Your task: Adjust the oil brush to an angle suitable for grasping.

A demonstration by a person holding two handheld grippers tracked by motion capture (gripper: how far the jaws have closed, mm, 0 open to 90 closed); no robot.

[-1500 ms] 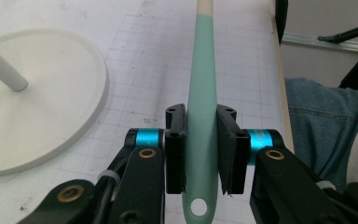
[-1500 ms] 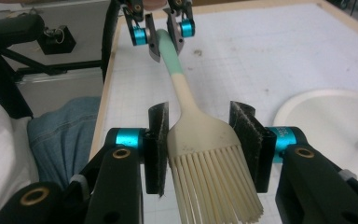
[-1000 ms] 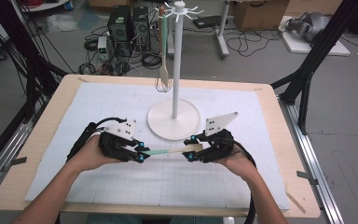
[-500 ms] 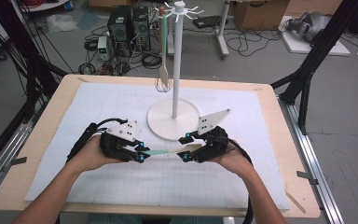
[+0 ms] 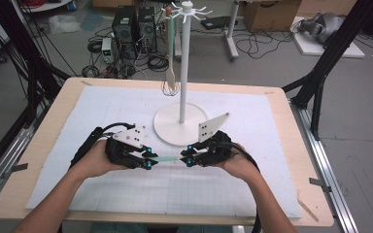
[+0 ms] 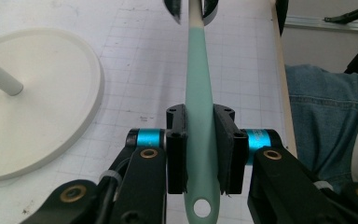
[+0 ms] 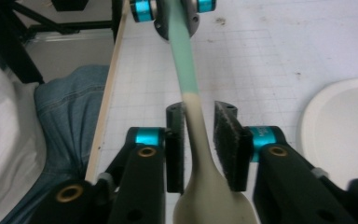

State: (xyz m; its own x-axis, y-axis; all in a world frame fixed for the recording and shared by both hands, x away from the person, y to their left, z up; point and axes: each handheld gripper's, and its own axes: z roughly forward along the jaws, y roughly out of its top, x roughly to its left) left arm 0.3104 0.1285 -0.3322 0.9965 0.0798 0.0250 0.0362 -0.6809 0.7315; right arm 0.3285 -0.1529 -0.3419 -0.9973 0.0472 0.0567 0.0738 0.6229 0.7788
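A spoon (image 5: 165,158) with a mint-green handle (image 6: 199,70) and a cream head (image 7: 200,196) hangs level just above the white mat, between my two grippers. My left gripper (image 5: 148,159) is shut on the green handle near its hole (image 6: 200,112). My right gripper (image 5: 187,158) faces it from the right. Its jaws have just been closing and now hold the cream neck (image 7: 199,109) where it widens into the head. The left gripper (image 7: 170,9) shows at the top of the right gripper view, and the right gripper (image 6: 191,7) at the top of the left gripper view.
A white stand (image 5: 179,128) with a round base and tall pole rises just behind the grippers. A whisk-like utensil (image 5: 171,63) hangs from its top hooks. The person's jeans (image 6: 326,102) are past the table's near edge.
The right gripper's jaws have narrowed onto the spoon's cream end and its hand has edged slightly left. The left gripper has kept still, holding the handle.
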